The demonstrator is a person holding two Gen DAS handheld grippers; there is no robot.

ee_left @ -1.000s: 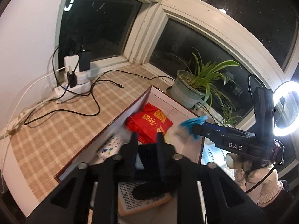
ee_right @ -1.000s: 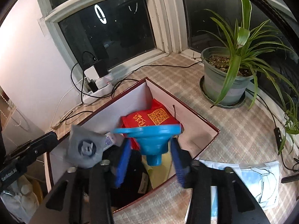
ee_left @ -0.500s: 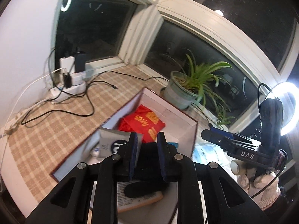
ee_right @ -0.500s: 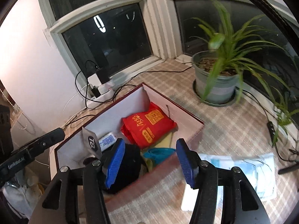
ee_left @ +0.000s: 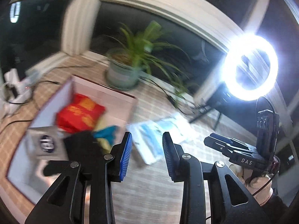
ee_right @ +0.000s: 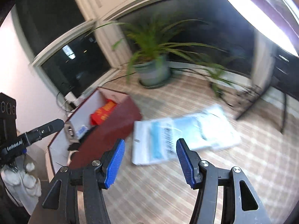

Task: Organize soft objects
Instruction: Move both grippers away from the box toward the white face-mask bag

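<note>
Half a second ago the left gripper was clamped on a dark item over the box; now its jaws stand apart and empty, like the right gripper, and both have swung toward the plastic packs of masks lying just beside the box on the checked cloth. The red pouch and other soft things lie inside, so the packs look next. The potted plant and a dark stand sit behind, not blocking.
</note>
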